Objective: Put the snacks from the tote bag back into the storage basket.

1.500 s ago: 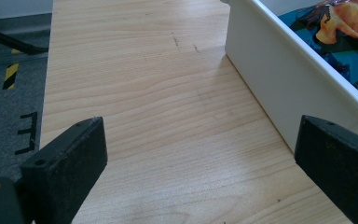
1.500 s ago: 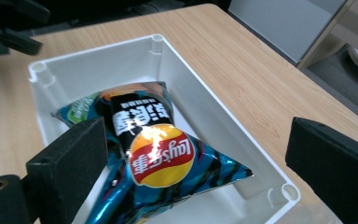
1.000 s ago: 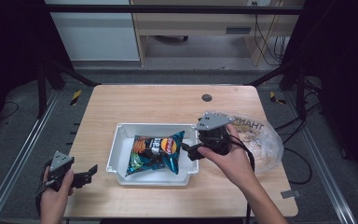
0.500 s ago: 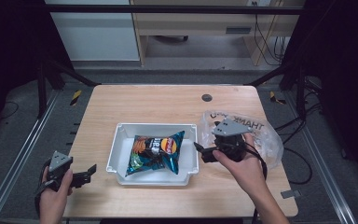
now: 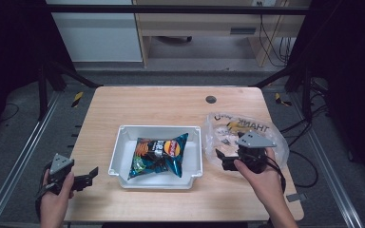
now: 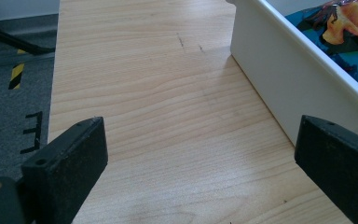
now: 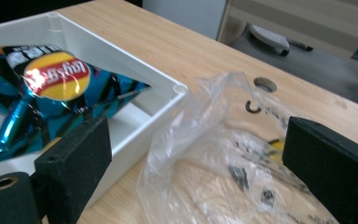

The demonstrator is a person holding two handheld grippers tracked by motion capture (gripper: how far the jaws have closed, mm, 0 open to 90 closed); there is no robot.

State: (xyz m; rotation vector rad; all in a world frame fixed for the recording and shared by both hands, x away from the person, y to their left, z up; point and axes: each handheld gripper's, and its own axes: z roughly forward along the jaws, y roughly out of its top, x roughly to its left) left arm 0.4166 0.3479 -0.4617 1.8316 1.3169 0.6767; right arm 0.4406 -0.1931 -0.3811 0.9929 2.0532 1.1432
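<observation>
Right tool [image 5: 224, 159] has shifted from centre frame toward lower right, over the clear plastic bag [image 5: 228, 130] right of the tray [image 5: 119, 147]; jaws wide, just closing slightly, gripping nothing. Left tool [image 5: 91, 175] unchanged at lower left of the counter [image 5: 171, 102], open and empty. Chip bag [image 5: 159, 154] lies in the tray as before.

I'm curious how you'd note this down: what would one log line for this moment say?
right hand-held gripper: open, jaws just closing slightly, over plastic bag | left hand-held gripper: open, idle | chip bag: in white bin

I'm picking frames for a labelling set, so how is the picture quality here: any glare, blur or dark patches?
High view: table evenly lit, surroundings dark, plastic bag shiny. Right gripper view: glare on the chip bag, its own jaws soft-edged. Left gripper view: wood grain sharp, white tray wall bright.
</observation>
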